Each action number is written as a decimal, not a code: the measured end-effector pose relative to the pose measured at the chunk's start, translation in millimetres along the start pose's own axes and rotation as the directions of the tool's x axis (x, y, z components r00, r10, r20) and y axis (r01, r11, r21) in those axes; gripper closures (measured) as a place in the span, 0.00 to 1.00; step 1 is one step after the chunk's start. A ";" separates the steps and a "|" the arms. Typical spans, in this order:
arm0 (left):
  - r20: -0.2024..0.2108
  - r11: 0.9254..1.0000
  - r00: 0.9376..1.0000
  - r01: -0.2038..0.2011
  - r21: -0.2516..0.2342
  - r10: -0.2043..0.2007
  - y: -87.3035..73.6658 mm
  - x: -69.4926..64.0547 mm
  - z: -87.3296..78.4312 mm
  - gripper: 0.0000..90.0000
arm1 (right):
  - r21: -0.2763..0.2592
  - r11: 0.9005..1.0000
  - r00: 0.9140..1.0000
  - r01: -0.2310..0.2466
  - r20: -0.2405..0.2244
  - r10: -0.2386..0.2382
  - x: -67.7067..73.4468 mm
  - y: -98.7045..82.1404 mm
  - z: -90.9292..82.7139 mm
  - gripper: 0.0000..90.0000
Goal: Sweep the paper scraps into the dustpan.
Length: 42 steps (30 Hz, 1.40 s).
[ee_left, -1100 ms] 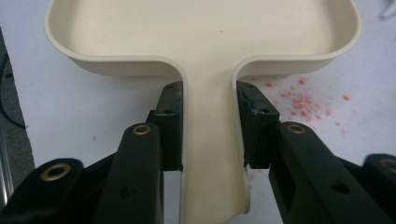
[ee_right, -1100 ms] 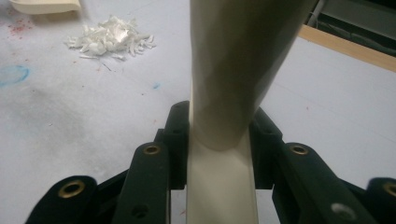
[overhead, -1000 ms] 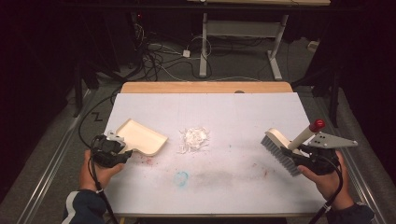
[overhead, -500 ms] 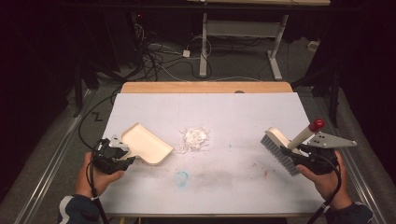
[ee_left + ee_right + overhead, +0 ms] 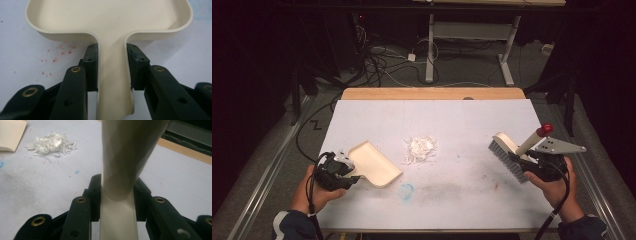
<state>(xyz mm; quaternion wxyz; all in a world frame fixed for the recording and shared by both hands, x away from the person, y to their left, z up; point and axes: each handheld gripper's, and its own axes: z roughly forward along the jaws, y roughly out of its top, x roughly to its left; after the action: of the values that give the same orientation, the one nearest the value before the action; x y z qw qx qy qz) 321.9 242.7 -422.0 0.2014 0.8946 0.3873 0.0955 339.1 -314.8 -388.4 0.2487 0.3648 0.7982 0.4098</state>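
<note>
Dustpan [image 5: 374,165] lies flat on your bench [image 5: 452,115] just left of the white shreds [image 5: 419,149], its handle clamped in your left claw [image 5: 346,170], while your right claw [image 5: 524,161] is clamped on the brush [image 5: 507,152] handle, bristles resting on the bench at right.

dim, dark room. white-topped table [image 5: 452,200] with a wooden far edge [image 5: 432,93]. grey floor [image 5: 392,65] beyond, strewn with black cables [image 5: 379,55]. farther off, white legs of a second desk [image 5: 430,45], centre right.
</note>
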 end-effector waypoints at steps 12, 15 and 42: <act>0.026 0.999 0.999 -0.034 0.023 0.034 3.4 -3.5 1.0 0.70 | 0.038 0.998 0.999 0.047 0.005 -0.047 1.3 23.7 39.8 0.75; 0.041 0.999 0.999 -0.036 0.030 0.035 7.2 -3.2 2.1 0.70 | 0.050 0.997 0.998 0.065 -0.001 -0.065 3.1 31.7 53.1 0.75; 0.102 0.999 0.994 -0.030 0.045 0.026 15.1 4.2 14.0 0.70 | 0.102 0.989 0.994 0.104 0.021 -0.106 29.7 87.3 151.4 0.75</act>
<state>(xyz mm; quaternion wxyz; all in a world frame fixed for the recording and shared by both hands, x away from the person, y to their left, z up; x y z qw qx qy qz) 339.3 232.4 -428.0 0.1987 0.9081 0.3660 0.0436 459.5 -185.2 -400.2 0.2616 0.3396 0.8327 0.3505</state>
